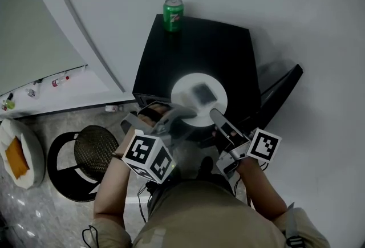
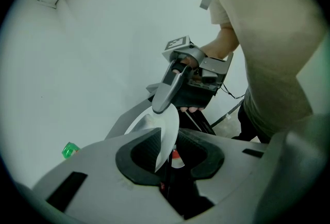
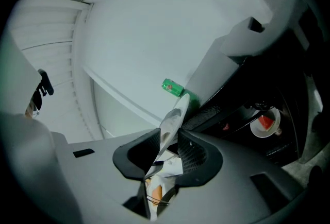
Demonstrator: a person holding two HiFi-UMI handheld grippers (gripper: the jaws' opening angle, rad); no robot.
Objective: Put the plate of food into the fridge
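A white plate with a small greyish piece of food on it hangs in front of the black mini fridge. My left gripper is shut on the plate's near-left rim, and my right gripper is shut on its near-right rim. In the left gripper view the plate runs edge-on between the pads of the left gripper, with the right gripper clamped on its far rim. In the right gripper view the plate is pinched edge-on in the right gripper.
A green can stands on the fridge top. The fridge door hangs open to the right. Inside the fridge sits a small dish with something red. A black round stool and a white cushion are on the floor at left.
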